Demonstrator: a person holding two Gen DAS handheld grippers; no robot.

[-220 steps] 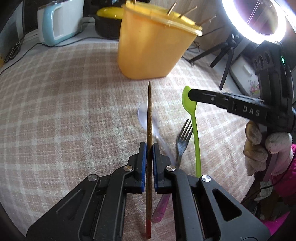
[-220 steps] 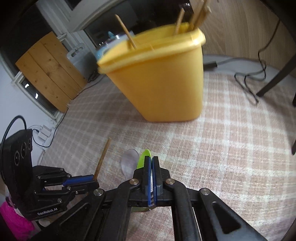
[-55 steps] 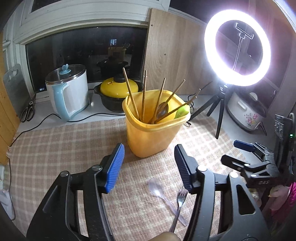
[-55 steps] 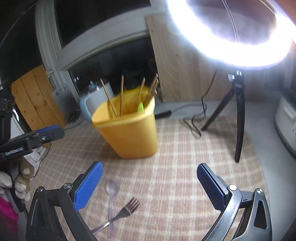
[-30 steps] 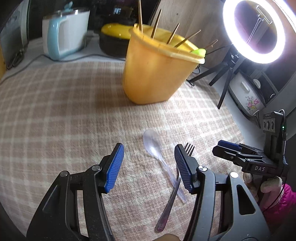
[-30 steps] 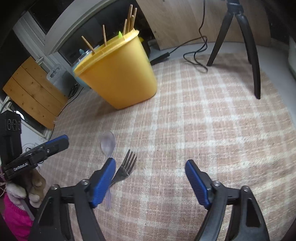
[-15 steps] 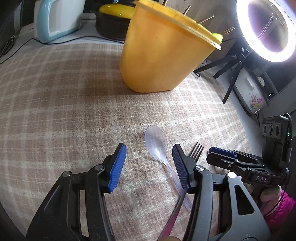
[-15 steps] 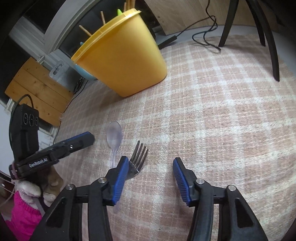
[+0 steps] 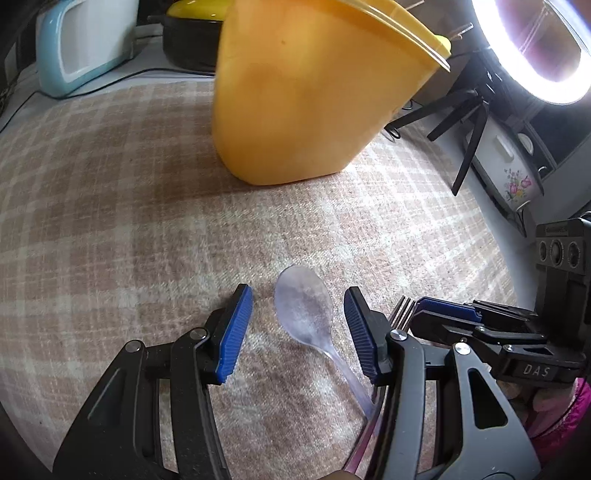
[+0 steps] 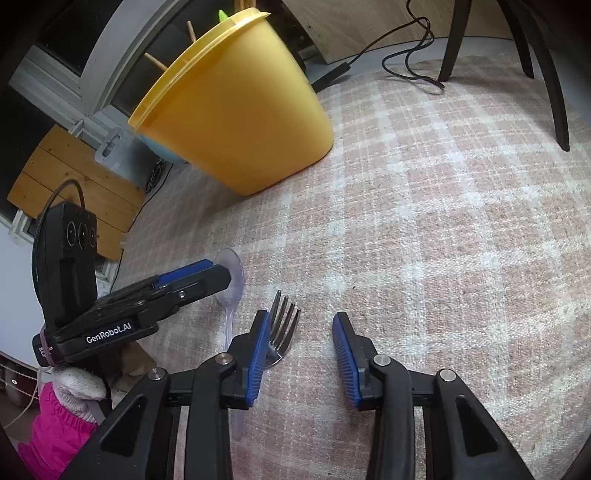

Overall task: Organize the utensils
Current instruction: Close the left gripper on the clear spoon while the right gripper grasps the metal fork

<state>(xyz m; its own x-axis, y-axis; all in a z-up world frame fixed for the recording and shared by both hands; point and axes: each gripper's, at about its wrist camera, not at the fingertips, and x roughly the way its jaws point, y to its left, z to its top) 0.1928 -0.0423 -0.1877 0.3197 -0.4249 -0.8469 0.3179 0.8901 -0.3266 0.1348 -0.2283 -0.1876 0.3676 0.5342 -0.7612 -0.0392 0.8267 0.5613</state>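
A clear plastic spoon lies on the checked cloth, its bowl between the open blue pads of my left gripper. It also shows in the right wrist view. A metal fork lies beside it, tines just right of the left pad of my open right gripper; the fork's tines peek out in the left wrist view. The yellow utensil bucket stands behind, holding chopsticks and a green spoon. The right gripper shows in the left wrist view.
A blue-white kettle and a yellow-lidded pot stand at the back. A ring light on a tripod is at the right. A black cable lies behind the bucket.
Both grippers have lowered toward the cloth and moved forward. The left one now straddles the clear spoon's bowl; the right one has come down beside the fork. Both jaws have narrowed a little.
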